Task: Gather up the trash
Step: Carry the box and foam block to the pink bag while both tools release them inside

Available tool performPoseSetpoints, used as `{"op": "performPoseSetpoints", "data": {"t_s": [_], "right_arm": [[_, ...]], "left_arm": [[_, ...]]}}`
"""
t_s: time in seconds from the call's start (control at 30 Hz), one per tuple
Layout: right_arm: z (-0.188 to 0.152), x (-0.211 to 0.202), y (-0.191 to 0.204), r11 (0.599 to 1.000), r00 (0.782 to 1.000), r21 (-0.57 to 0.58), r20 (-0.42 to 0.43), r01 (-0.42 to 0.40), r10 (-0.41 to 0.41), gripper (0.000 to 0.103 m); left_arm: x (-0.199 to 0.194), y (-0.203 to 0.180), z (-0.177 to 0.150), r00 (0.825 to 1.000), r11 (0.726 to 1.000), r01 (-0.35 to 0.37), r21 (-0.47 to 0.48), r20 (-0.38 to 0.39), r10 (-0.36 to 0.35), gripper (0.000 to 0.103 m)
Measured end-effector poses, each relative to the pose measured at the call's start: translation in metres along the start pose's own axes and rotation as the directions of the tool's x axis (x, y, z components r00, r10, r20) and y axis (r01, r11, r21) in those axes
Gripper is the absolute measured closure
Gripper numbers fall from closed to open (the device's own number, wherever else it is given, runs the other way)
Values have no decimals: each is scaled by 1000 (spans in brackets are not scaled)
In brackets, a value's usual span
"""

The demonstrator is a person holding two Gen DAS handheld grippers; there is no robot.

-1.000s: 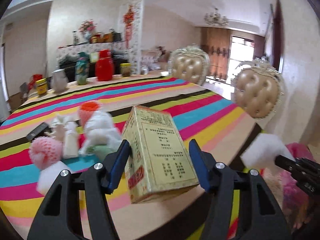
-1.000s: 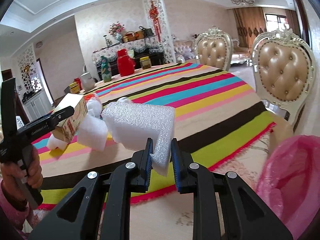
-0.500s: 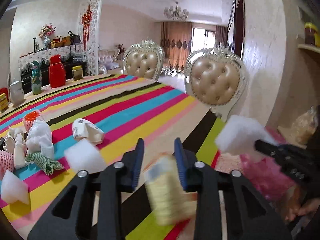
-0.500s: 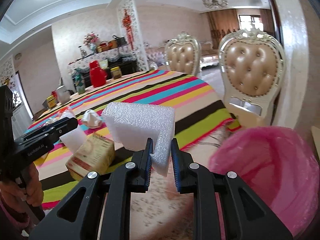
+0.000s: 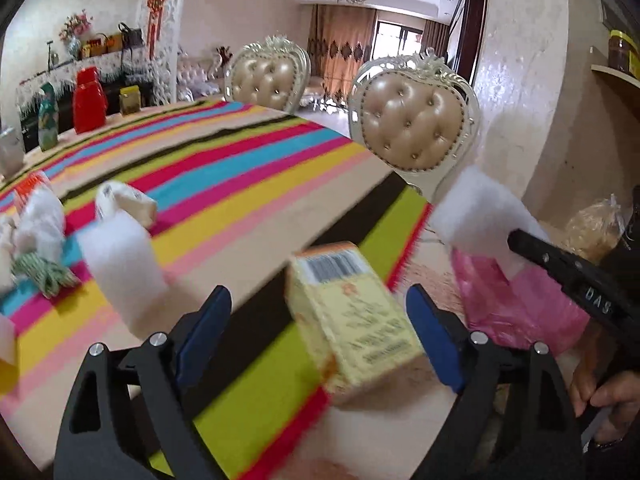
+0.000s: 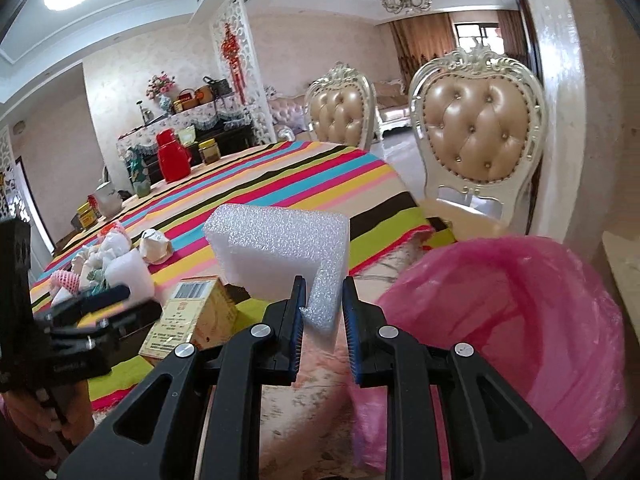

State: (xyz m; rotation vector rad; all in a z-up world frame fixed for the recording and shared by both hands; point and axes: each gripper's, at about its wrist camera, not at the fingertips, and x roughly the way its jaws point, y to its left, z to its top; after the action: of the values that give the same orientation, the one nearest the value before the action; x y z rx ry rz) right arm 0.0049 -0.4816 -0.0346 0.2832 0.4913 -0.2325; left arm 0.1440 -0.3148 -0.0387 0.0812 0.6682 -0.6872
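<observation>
Gripping a white foam block [image 6: 280,248] by its lower leg, your right gripper [image 6: 322,320] has its fingers pinched narrow on it, just left of the pink trash bag [image 6: 520,304], the landmark of this scene. Your left gripper [image 5: 320,332], further left of the bag, has just been opening and now stands wide; the yellow carton [image 5: 348,320] with a barcode on its end sits tilted and blurred between the blue pads, touching neither as far as the view shows, so you are no longer holding it. From the right wrist camera the carton [image 6: 192,316] appears left of the bag, over the edge of the striped tablecloth [image 6: 280,184]. Further left of the bag, on the cloth, lie another foam block [image 5: 124,268], a crumpled paper wad [image 5: 128,204] and a heap of foam fruit netting and wrappers [image 6: 92,268]. Behind the bag stands a tufted chair [image 6: 480,140]; far beyond it, across the table, a red thermos [image 6: 172,156].
</observation>
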Motion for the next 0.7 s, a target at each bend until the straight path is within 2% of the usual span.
{"op": "performPoseSetpoints", "data": {"t_s": [0.13, 0.2, 0.27, 0.3, 0.5, 0.7], "right_arm": [[-6, -9, -10, 1000, 1000, 10, -1, 16, -16, 83], [-11, -12, -15, 1000, 1000, 16, -6, 19, -19, 83], [-16, -15, -20, 1000, 1000, 22, -11, 22, -22, 83], [-16, -17, -21, 999, 1000, 25, -11, 23, -22, 83], [-25, -24, -33, 998, 999, 48, 0, 37, -37, 83], [-28, -43, -55, 991, 992, 69, 30, 117, -120, 83]], "left_arm": [[15, -21, -7, 999, 1000, -9, 9, -47, 10, 17], [25, -27, -8, 996, 999, -37, 8, -81, 38, 18], [32, -27, -8, 993, 999, -34, -2, -111, 34, 39], [33, -27, -8, 993, 999, -35, -2, -112, 35, 39], [22, -36, -8, 998, 999, -20, 32, -61, 22, 50], [12, -67, -3, 997, 994, 73, 83, -10, -72, 50]]}}
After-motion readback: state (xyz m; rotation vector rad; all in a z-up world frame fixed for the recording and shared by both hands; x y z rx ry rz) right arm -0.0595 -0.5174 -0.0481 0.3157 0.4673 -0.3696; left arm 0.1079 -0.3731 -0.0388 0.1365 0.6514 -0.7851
